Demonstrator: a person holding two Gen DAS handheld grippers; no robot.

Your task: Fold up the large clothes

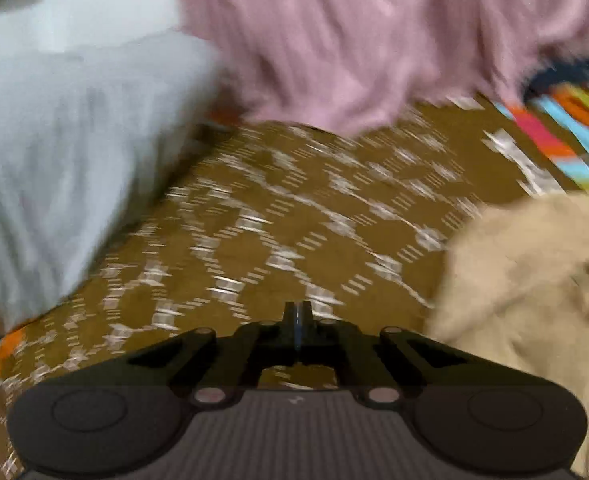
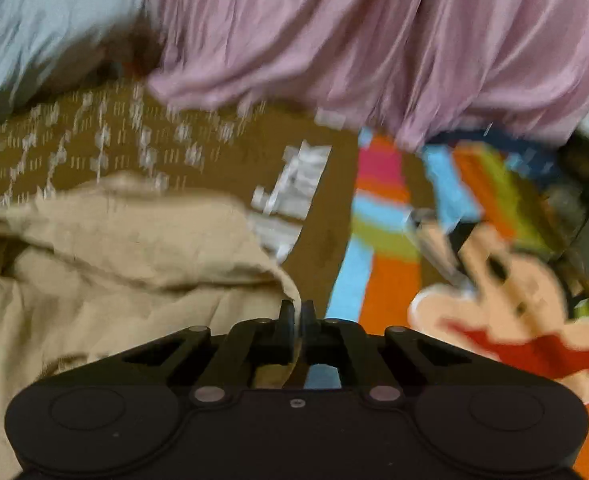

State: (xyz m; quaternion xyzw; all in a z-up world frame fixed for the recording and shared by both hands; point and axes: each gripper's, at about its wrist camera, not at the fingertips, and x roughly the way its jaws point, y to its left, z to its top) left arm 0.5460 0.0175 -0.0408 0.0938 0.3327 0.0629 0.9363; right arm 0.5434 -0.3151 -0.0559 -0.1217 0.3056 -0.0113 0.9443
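Trouble, if it comes, will start with how little cloth I have. My right claw [image 2: 297, 314] is closed, and a thin edge of the beige garment [image 2: 106, 264] seems to run up between its fingers; the rest of that garment lies rumpled on the brown patterned bedspread [image 2: 106, 136], to the left of my right claw. A pinch on one thin edge could slip out as soon as I lift or pull, and the fold would collapse back into a heap.

My left claw [image 1: 299, 314] is closed tight too, but I see nothing between its fingers, only bedspread [image 1: 278, 208] beyond them. The beige garment [image 1: 534, 280] sits off to its right, apart from the tips. If I lift with one corner held and the other side missed, the garment will hang crooked and twist.

Both views are smeared, so I cannot judge the grip well. A pink cloth [image 2: 374, 40] hangs close behind, a pale grey pillow [image 1: 54, 152] lies to the left, and a bright cartoon blanket [image 2: 494, 260] is to the right. Any of these could catch if I sweep the garment wide.
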